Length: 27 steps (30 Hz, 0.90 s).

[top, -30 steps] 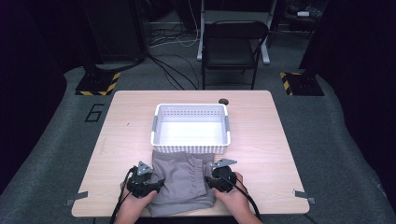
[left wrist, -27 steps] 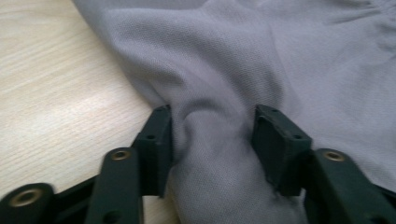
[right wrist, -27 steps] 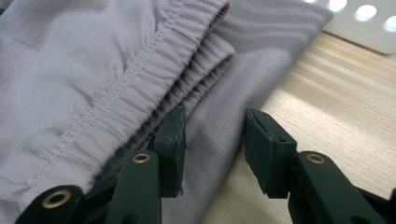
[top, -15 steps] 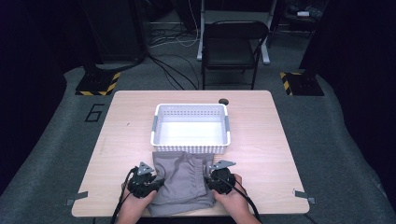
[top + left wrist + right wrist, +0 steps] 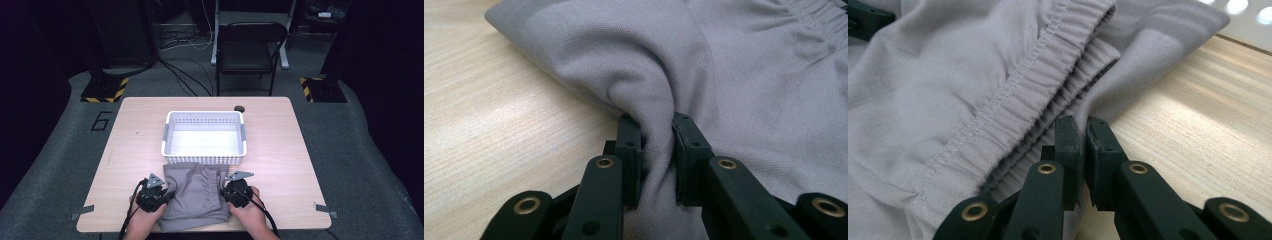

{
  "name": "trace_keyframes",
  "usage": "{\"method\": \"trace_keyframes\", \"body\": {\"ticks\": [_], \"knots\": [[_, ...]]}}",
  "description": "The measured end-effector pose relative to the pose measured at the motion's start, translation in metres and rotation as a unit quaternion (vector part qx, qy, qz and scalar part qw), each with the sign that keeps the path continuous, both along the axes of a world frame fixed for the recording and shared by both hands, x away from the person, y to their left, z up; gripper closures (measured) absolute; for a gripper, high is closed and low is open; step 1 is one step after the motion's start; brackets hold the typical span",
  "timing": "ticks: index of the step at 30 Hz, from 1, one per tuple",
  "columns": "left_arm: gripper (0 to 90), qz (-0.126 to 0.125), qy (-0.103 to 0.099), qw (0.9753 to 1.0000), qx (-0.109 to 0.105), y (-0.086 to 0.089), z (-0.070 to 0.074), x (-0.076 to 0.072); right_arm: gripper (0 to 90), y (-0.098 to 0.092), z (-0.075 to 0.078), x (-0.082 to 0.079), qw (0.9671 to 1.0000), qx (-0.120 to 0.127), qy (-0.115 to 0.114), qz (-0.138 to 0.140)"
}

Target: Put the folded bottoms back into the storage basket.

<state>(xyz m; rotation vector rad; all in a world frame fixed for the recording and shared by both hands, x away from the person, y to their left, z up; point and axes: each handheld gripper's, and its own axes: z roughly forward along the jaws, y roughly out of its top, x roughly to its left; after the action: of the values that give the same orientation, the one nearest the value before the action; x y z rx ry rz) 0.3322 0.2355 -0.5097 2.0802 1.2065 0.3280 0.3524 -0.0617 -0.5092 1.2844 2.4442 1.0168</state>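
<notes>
Grey shorts (image 5: pixel 195 192) with an elastic waistband (image 5: pixel 1048 75) lie crumpled on the wooden table (image 5: pixel 135 150), just in front of a white basket (image 5: pixel 204 159). My left gripper (image 5: pixel 169 194) is at the cloth's left edge. In the left gripper view, it (image 5: pixel 657 135) is shut on a raised fold of the grey fabric (image 5: pixel 724 65). My right gripper (image 5: pixel 224 192) is at the cloth's right edge. In the right gripper view, its jaws (image 5: pixel 1083 131) are closed on the waistband's edge, right beside bare table (image 5: pixel 1198 125).
The white perforated basket stands empty at the table's middle. A small dark round object (image 5: pixel 239 108) lies behind it near the far edge. Beyond the table are a black folding chair (image 5: pixel 250 50) and floor cables (image 5: pixel 185 75).
</notes>
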Motion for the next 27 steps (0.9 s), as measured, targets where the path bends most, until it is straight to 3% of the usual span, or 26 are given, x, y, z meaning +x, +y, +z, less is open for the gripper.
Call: {"method": "trace_keyframes", "body": {"ticks": [7, 11, 17, 27], "knots": [[77.2, -0.004, -0.004, 1.0000, -0.003, 0.005, 0.007, -0.001, 84.9, -0.004, 0.007, -0.002, 0.9997, 0.019, 0.013, 0.001], [77.3, -0.002, -0.010, 0.9998, -0.018, 0.006, 0.013, -0.003, 84.9, -0.006, 0.011, -0.002, 0.9994, 0.030, 0.019, 0.002], [77.5, -0.001, -0.014, 0.9991, -0.039, 0.007, 0.021, -0.008, 85.0, -0.006, 0.018, -0.006, 0.9992, 0.038, 0.011, 0.006], [77.6, 0.001, -0.019, 0.9984, -0.053, 0.009, 0.029, -0.013, 85.0, -0.011, 0.027, -0.010, 0.9986, 0.053, 0.006, 0.005]]}}
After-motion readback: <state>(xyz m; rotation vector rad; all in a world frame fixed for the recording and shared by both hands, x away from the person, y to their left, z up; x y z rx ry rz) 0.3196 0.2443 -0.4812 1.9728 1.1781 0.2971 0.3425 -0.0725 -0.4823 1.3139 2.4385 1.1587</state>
